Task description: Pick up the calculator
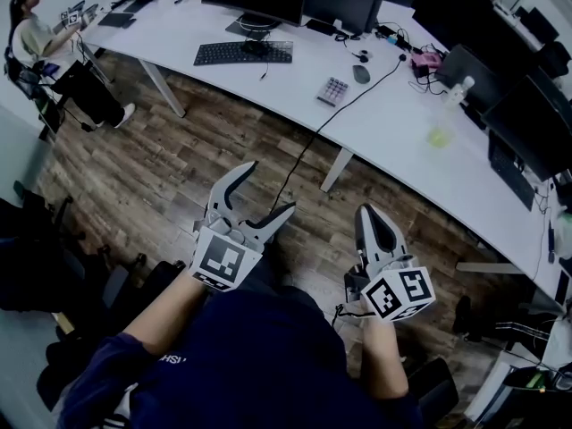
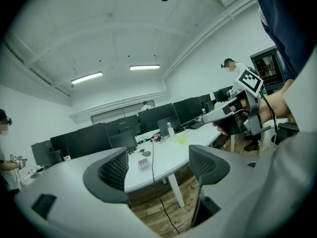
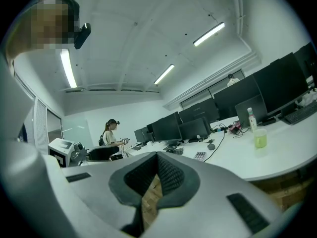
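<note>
At the far left of the head view, one seated person [image 1: 36, 43] works at the end of a long, curved white desk [image 1: 393, 137]. From left to right the desk carries:

- one flat black keyboard [image 1: 243, 53]
- one small pale calculator with rows of keys [image 1: 333, 90]
- one dark oval mouse [image 1: 361, 73]
- one translucent yellow-green cup [image 1: 440, 137]
- one clear plastic bottle [image 1: 456, 90]

One thin black cable [image 1: 307, 150] passes just beside the calculator and drops off the desk edge to the brown wood-plank floor [image 1: 179, 168].

Two grippers are held low over that floor, short of the desk. The left gripper [image 1: 268, 188] has its jaws spread wide with nothing held. Its own view shows the calculator [image 2: 144, 163] far off in the gap between them. The right gripper [image 1: 368, 214] has its jaws pressed together on nothing, with only a sliver of floor showing between the pads.

The calculator lies flat on the desk, well apart from both grippers. It is ahead of them and roughly between their two lines.
</note>
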A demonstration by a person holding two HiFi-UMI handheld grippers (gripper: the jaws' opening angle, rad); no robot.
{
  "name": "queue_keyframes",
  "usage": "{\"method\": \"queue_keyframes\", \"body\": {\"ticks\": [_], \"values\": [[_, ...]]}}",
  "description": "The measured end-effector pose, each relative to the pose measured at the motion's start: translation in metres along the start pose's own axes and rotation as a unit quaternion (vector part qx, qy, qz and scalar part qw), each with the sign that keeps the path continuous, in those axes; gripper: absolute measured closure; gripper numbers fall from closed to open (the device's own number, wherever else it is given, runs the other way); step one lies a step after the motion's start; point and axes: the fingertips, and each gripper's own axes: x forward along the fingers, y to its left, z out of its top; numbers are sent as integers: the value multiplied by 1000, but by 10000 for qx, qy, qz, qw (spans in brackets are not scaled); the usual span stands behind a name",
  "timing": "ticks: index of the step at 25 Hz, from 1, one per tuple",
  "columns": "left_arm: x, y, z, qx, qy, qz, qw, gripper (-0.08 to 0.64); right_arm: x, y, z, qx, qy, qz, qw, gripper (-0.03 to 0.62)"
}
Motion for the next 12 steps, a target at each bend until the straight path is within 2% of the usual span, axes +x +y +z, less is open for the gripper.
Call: {"method": "queue_keyframes", "body": {"ticks": [12], "values": [[46, 33, -8, -93, -14, -42, 9999, 184, 45, -28, 5, -9, 102, -85, 9999, 589]]}}
